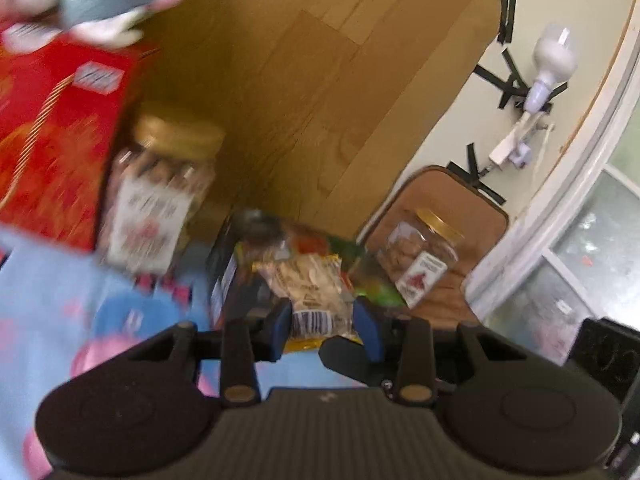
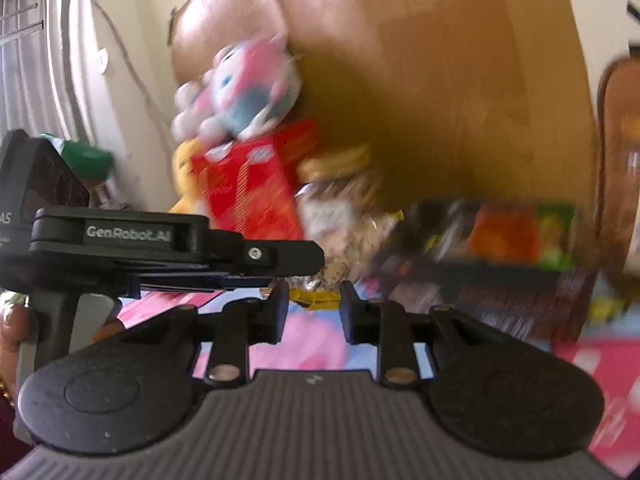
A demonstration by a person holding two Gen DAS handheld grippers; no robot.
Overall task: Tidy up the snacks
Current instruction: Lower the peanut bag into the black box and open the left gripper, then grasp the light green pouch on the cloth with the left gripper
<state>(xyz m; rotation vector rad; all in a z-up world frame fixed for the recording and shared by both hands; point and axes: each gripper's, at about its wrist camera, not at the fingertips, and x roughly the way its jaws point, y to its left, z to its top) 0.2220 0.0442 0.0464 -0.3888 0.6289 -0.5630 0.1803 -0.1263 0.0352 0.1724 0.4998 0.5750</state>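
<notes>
My left gripper (image 1: 322,314) has its blue pads shut on the lower end of a clear snack packet (image 1: 310,280) with a yellow edge and a barcode, held above the blue and pink cloth (image 1: 52,292). In the right wrist view the same gripper (image 2: 308,258) reaches in from the left. My right gripper (image 2: 314,308) stands narrowly open; the packet's yellow edge (image 2: 314,298) lies just past its fingertips and no pad presses on it. Behind are a red box (image 1: 56,140), a gold-lidded jar (image 1: 160,196) and a dark snack box (image 1: 240,264).
A second gold-lidded jar (image 1: 424,256) stands on a brown chair seat (image 1: 452,196) to the right. A plush toy (image 2: 240,92) sits on top of the red box (image 2: 248,192). A wooden board (image 1: 304,72) backs everything. The view is motion-blurred.
</notes>
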